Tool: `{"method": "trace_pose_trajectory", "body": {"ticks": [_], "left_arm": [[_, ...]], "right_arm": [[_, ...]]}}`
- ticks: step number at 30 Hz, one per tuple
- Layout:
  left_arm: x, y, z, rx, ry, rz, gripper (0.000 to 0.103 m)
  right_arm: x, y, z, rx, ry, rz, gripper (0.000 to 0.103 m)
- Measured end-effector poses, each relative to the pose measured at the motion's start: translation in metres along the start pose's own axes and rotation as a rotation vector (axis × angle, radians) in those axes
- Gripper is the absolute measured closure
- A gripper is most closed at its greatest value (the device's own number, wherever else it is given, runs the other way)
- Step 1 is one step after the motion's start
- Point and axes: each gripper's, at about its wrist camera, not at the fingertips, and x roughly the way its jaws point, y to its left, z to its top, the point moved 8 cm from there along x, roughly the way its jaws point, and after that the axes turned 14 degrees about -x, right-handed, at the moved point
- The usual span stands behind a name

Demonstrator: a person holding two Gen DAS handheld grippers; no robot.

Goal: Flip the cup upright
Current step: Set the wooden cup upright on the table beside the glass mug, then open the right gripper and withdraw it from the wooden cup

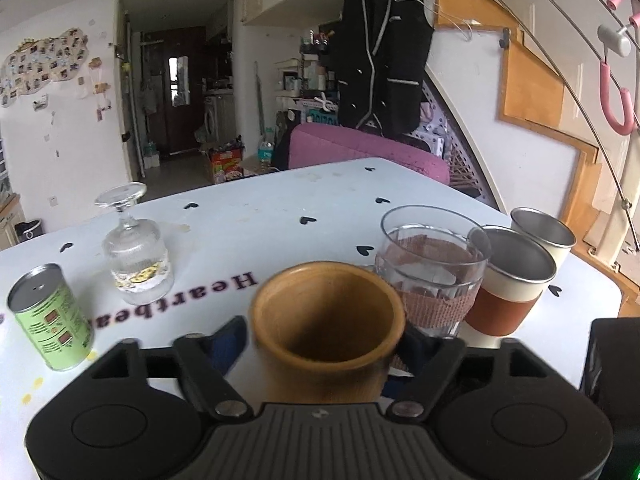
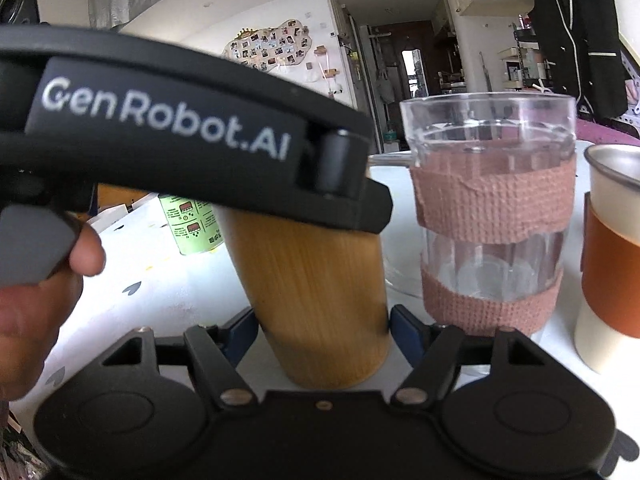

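A wooden cup (image 1: 326,320) stands mouth up, slightly tilted, between the fingers of my left gripper (image 1: 324,340), which is shut on it near its rim. In the right wrist view the same wooden cup (image 2: 316,304) sits between the blue pads of my right gripper (image 2: 322,332), which closes on its lower body. The left gripper's black body (image 2: 168,152) crosses above the cup there. An upside-down stemmed glass (image 1: 134,248) stands on the table (image 1: 280,208) at the left.
A green can (image 1: 50,316) stands at the left. A glass with pink tape (image 1: 432,276), a white cup with a brown sleeve (image 1: 510,280) and a metal-rimmed cup (image 1: 544,236) stand upright in a row at the right. A hand (image 2: 36,288) holds the left gripper.
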Motion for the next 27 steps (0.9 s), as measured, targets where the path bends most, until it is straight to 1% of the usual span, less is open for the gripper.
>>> {"method": "trace_pose_trajectory", "body": {"ticks": [3, 7, 9, 12, 17, 21, 27], "left_arm": [[-0.014, 0.003, 0.001, -0.019, -0.030, -0.011, 0.011], [-0.039, 0.012, 0.002, -0.053, -0.094, 0.004, 0.006], [-0.052, 0.017, 0.000, -0.069, -0.134, 0.020, 0.003], [-0.069, 0.025, -0.009, -0.086, -0.177, 0.059, 0.000], [-0.090, 0.038, -0.028, -0.105, -0.222, 0.142, 0.000], [-0.104, 0.043, -0.043, -0.129, -0.242, 0.182, 0.000], [-0.123, 0.046, -0.060, -0.147, -0.280, 0.240, 0.000]], "right_arm": [[-0.007, -0.002, -0.001, 0.018, -0.006, 0.002, 0.020], [-0.021, -0.008, 0.001, 0.016, -0.018, -0.001, 0.019], [-0.036, -0.005, -0.001, 0.004, -0.026, -0.015, 0.019], [-0.055, -0.008, 0.000, -0.020, -0.043, -0.041, 0.019], [-0.085, -0.014, 0.003, -0.039, -0.083, -0.091, 0.017], [-0.107, -0.015, 0.004, -0.053, -0.107, -0.118, 0.016], [-0.126, -0.015, 0.007, -0.079, -0.128, -0.148, 0.015]]}}
